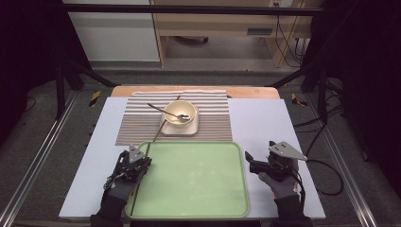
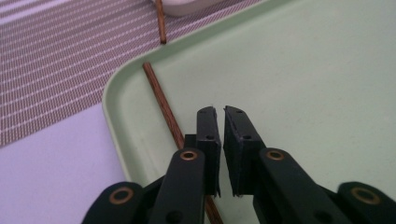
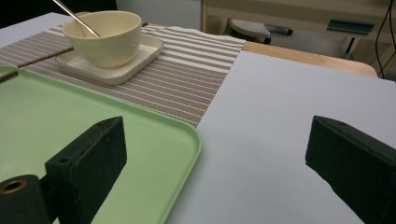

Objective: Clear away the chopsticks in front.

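A brown chopstick (image 2: 161, 98) lies along the left side of the green tray (image 1: 198, 179), and it runs under the left jaw of my left gripper (image 2: 219, 109). That gripper's jaws stand a narrow slit apart with nothing between them. In the high view the left gripper (image 1: 143, 161) hovers over the tray's near left part. A second chopstick (image 1: 163, 124) rests on the striped placemat (image 1: 137, 123), leaning against the square saucer (image 1: 182, 130). On the saucer stands a cream bowl (image 1: 179, 112) with a metal spoon (image 1: 163, 110) in it. My right gripper (image 1: 259, 150) is wide open, just right of the tray.
The tray sits at the near middle of a white table sheet (image 1: 265, 123), with the placemat behind it. Beyond the table's wooden far edge (image 1: 250, 92) are dark floor and furniture. Black frame bars (image 1: 61, 90) stand at both sides.
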